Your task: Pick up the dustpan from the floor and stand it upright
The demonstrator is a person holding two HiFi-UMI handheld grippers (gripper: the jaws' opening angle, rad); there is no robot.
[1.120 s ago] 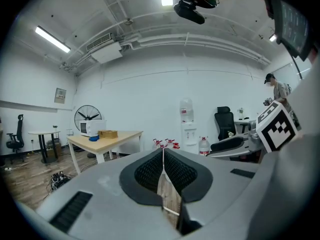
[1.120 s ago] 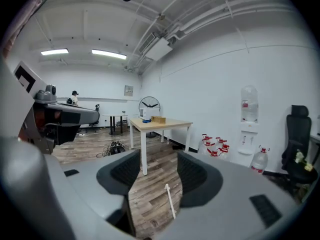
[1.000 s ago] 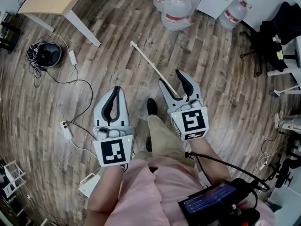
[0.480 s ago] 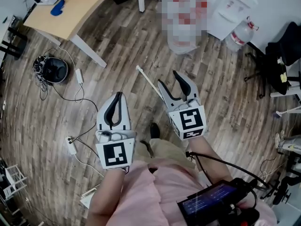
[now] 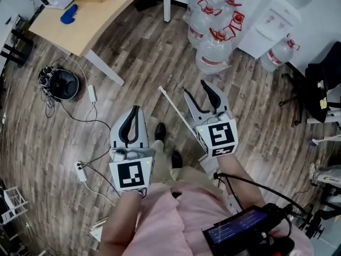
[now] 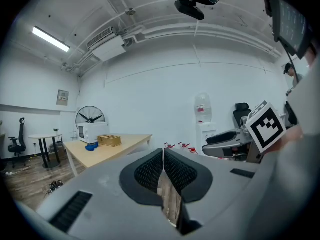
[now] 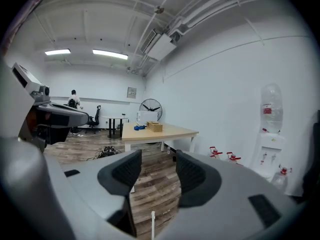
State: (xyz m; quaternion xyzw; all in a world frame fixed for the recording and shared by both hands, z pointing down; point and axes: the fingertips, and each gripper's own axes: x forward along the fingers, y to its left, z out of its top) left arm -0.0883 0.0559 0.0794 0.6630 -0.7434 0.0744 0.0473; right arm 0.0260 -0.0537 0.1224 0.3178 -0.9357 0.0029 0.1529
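The dustpan lies flat on the wood floor; its long white handle (image 5: 175, 106) runs from the upper left down under my right gripper, and a white piece of the pan (image 5: 209, 163) shows below that gripper. The right gripper (image 5: 196, 88) hangs open above the handle, with nothing between its fingers. In the right gripper view the handle's end (image 7: 152, 225) shows low between the open jaws of the right gripper (image 7: 157, 170). My left gripper (image 5: 134, 109) is shut and empty, left of the handle, over bare floor. The left gripper view shows the left gripper (image 6: 163, 159) with its pads pressed together.
A wooden table (image 5: 101, 20) stands at the upper left. Several water bottles (image 5: 213, 52) and a white dispenser (image 5: 274, 17) are ahead. A round black device with cables (image 5: 59, 84) and a power strip (image 5: 81, 170) lie at left. The person's shoes (image 5: 159, 131) are between the grippers. A black chair (image 5: 319, 84) stands at right.
The person has stepped forward toward the water bottles. The right gripper now hangs nearer the handle's far end. Both grippers keep their states; the dustpan has not moved.
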